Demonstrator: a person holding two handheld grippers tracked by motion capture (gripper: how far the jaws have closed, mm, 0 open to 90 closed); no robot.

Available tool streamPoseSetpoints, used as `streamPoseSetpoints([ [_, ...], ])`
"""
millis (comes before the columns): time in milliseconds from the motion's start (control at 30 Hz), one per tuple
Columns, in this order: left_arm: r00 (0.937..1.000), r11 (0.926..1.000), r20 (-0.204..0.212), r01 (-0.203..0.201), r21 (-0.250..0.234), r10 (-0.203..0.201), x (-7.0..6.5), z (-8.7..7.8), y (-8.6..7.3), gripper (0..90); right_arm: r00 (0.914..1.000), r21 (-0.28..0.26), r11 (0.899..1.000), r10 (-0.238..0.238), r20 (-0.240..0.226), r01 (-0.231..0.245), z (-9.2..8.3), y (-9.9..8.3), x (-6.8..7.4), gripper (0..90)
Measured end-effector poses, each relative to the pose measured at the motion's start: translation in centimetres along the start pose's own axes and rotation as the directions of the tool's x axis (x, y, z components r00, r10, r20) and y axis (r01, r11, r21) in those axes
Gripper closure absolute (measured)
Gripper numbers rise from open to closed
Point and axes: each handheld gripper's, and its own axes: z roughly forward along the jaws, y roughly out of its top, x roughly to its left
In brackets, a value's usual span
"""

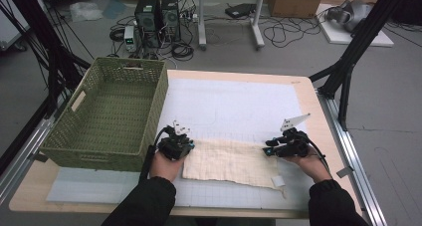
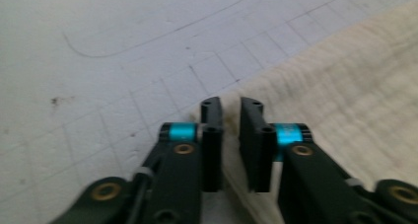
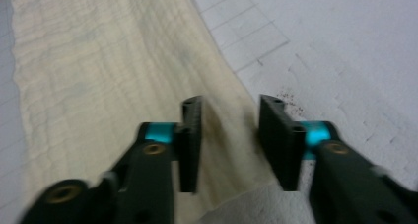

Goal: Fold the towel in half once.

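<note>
Cream cloth (image 1: 230, 161) lies flat on the white gridded mat (image 1: 239, 101), near the front edge of the table (image 1: 308, 94), stretched left to right between the person's two hands. At its left end the left gripper (image 1: 175, 145) sits over the far corner; in the left gripper view its jaws stand almost together with only a narrow slit between them, and the cloth's edge (image 2: 315, 86) runs up into that slit, though I cannot tell whether the pads actually pinch it. At the right end the right gripper (image 1: 286, 145) is set at the other far corner, its jaws apart with the cloth's edge (image 3: 113, 61) lying between them, not pressed. Left of the mat stands a green woven basket (image 1: 112, 111).
</note>
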Motion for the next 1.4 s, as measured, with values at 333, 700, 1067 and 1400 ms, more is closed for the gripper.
streamPoseSetpoints([
  [333,0.9992,0.9969,-0.013,0.035,-0.07,-0.036,-0.2,0.2,0.6,89.2,0.9957,-0.001,1.0,0.026,0.089,-0.026,-1.0,0.8,-0.9,87.2],
  [700,0.9963,0.995,-0.004,0.085,-0.051,-0.085,0.5,1.4,0.9,87.2,0.9969,-0.002,0.998,0.07,0.036,-0.07,-0.1,0.5,-2.2,73.5],
  [1067,0.9958,0.9952,0.016,0.091,-0.036,-0.09,-0.2,1.5,1.0,86.5,0.9964,0.021,0.998,0.064,0.056,-0.065,0.2,0.3,-2.3,84.5],
  [1400,0.9956,0.9918,0.046,0.086,-0.095,-0.082,-1.2,1.5,3.3,87.4,0.9888,0.042,0.996,0.072,0.131,-0.078,-2.4,0.0,-3.4,86.6],
])
